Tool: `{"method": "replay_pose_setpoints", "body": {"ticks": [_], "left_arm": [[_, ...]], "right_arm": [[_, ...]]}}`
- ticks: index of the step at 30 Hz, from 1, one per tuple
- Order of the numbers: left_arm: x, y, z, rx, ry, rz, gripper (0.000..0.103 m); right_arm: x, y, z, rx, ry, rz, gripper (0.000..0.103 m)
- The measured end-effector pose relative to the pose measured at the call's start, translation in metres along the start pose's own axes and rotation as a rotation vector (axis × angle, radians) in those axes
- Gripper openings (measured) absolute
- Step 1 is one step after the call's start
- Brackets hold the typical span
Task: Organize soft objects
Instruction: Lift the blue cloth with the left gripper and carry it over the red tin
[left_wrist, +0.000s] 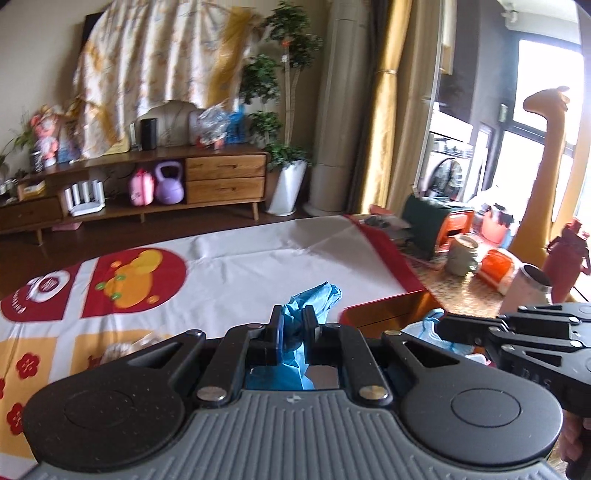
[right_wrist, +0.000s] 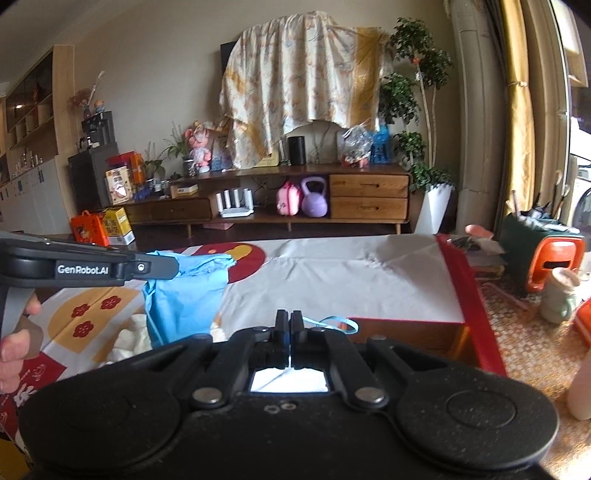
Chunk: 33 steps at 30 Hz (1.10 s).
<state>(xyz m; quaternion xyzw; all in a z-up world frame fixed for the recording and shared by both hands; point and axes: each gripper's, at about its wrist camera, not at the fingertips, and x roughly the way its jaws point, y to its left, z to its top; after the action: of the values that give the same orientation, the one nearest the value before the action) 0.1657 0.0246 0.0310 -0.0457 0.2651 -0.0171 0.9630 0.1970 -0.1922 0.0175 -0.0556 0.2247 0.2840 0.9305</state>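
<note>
**Me:** Blue, thin and crinkly: that is the cloth bag (right_wrist: 184, 291) I have off the bench (right_wrist: 332, 280) at this moment. My left hand-held gripper (left_wrist: 293, 319) is clamped on a bunched fold of it; in the left wrist view the fabric wads up between the two pads and spills out past them toward twelve o'clock.

**Other:** And the right one?

**Me:** My right hand-held gripper (right_wrist: 289, 325) is closed tight on a narrow blue strap (right_wrist: 332, 322), which loops out from the jaws toward three o'clock. I take it for the bag's handle, though the join is hidden behind the gripper body.

**Other:** So how far along are you?

**Me:** Early to middle, I judge. The bag is lifted and stretched between both grippers, hanging at about ten o'clock in the right wrist view, but it is neither folded nor put away. A pale fluffy thing (right_wrist: 129, 332) lies on the bench below the bag, at about eight o'clock, untouched. Whether it goes into the bag or gets stacked I cannot say.

**Other:** How are your hands set?

**Me:** Both grippers tilt gently downward over the printed red, white and yellow cover. The left one reaches in from nine o'clock in the right wrist view, with my left hand (right_wrist: 16, 343) wrapped round its grip. The right shows at three o'clock in the left wrist view, close beside the left.
</note>
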Motion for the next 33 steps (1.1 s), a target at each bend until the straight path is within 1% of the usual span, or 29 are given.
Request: {"method": "replay_pose_setpoints", "body": {"ticks": [5,12,16,19,25,28,33], "left_arm": [[0.008,-0.035,0.015,0.037,-0.002,-0.048,0.010],[0.028,-0.078,0.037,0.070,-0.003,-0.096,0.010],[0.037,-0.102,0.051,0.086,-0.025,-0.115,0.010],[0.048,-0.121,0.056,0.105,-0.028,-0.131,0.010],[0.081,-0.151,0.051,0.123,0.012,-0.173,0.010],[0.102,-0.159,0.043,0.129,0.042,-0.170,0.010],[0.135,-0.163,0.026,0.119,0.113,-0.161,0.010]], "right_arm": [[-0.005,-0.029,0.002,0.024,-0.009,-0.044,0.000],[-0.005,-0.063,-0.007,0.037,0.003,-0.093,0.000],[-0.003,-0.081,-0.013,0.064,0.004,-0.108,0.000],[0.001,-0.095,-0.015,0.079,0.008,-0.112,0.000],[0.011,-0.115,-0.027,0.111,0.029,-0.100,0.000],[0.019,-0.122,-0.035,0.126,0.046,-0.093,0.000],[0.031,-0.132,-0.049,0.146,0.078,-0.082,0.000]]}}
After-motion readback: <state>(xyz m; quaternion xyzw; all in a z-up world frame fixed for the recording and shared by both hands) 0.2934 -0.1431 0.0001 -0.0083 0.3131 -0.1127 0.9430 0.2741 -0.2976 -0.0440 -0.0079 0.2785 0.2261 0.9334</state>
